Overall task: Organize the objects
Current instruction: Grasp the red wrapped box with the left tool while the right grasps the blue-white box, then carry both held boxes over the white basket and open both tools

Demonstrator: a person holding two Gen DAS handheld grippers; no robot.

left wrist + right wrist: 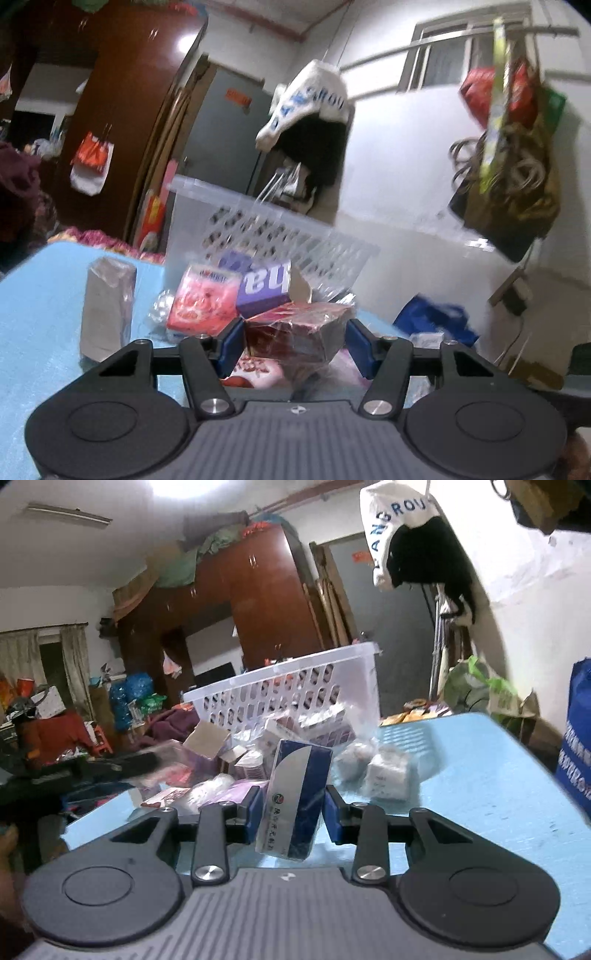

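Between right tool (290, 814), upright blue-white box (295, 797)

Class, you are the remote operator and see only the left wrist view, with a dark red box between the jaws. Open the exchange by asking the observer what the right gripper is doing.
Operator: What is the right gripper doing?
Observer: The right gripper has a blue and white box upright between its pads.
Operator: Is it gripped?
Observer: The pads look to be touching its sides.
Operator: What lies beyond it?
Observer: A white perforated basket, tilted, with small boxes spilled on the blue table.
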